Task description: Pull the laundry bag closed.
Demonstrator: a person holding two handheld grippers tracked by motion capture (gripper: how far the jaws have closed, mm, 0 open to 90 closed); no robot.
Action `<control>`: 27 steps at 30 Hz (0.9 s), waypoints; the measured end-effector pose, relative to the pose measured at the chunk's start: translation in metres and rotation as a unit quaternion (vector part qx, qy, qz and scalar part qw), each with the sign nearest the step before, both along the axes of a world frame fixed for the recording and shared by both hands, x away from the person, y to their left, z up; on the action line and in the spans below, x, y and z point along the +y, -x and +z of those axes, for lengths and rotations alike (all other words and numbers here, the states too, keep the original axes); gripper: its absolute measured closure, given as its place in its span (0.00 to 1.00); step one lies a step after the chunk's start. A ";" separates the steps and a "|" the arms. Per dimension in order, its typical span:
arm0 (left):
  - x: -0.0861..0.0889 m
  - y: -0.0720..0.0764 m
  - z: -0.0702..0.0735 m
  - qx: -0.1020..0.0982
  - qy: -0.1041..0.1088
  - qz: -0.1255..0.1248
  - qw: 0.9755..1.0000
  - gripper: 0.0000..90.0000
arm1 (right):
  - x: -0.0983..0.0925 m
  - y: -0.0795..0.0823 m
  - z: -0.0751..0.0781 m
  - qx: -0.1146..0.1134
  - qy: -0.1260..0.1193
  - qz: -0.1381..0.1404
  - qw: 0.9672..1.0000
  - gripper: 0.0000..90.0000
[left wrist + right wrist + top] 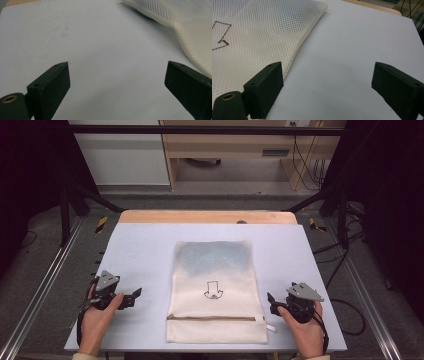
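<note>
A white mesh bag (212, 290) lies flat in the middle of the pale table (135, 250). It has a drawn arrow (213, 290), a zipper (215, 318) across its near end and something bluish inside its far end. My left gripper (134, 297) rests on the table left of the bag, jaws open and pointing toward it. In the left gripper view the gripper (117, 72) has bare table between its jaws and the bag (175, 20) lies ahead to the right. My right gripper (271, 303) sits open just right of the zipper end. In the right gripper view the gripper (328, 75) stands beside the bag's edge (262, 30).
A wooden strip (207, 216) runs along the table's far edge. Black frame posts (65, 210) stand at both far corners. Cables (345, 315) lie on the floor to the right. A wooden desk (240, 150) stands beyond the table.
</note>
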State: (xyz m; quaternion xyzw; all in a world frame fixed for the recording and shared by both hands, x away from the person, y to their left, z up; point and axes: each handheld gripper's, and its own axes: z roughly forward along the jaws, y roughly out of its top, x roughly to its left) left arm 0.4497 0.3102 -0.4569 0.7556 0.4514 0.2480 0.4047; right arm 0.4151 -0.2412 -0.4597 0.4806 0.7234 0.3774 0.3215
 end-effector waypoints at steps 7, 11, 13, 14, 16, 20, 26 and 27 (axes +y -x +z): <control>0.004 0.027 0.010 0.004 0.002 0.007 1.000 0.07 | 0.005 0.003 -0.003 0.028 0.018 0.012 0.999 0.13; 0.000 0.039 0.012 -0.002 -0.004 0.001 1.000 0.07 | 0.015 0.005 -0.002 0.043 0.039 0.038 0.998 0.14; -0.003 0.046 0.010 -0.009 -0.017 0.003 1.000 0.07 | 0.019 0.006 0.000 0.046 0.039 0.047 0.997 0.14; -0.003 0.046 0.010 -0.009 -0.017 0.003 1.000 0.07 | 0.021 0.006 0.001 0.047 0.041 0.051 0.997 0.13; -0.006 0.048 0.009 -0.010 -0.021 0.005 1.000 0.07 | 0.027 0.007 0.004 0.054 0.040 0.068 0.995 0.12; -0.008 0.043 0.005 -0.001 -0.042 0.006 0.999 0.08 | 0.044 0.007 0.010 0.071 0.045 0.104 0.991 0.14; -0.004 0.038 0.004 0.001 -0.042 0.017 0.999 0.08 | 0.074 0.005 0.019 0.085 0.076 0.145 0.983 0.20; -0.004 0.038 0.004 0.003 -0.046 0.016 0.999 0.08 | 0.085 0.004 0.022 0.090 0.087 0.164 0.979 0.21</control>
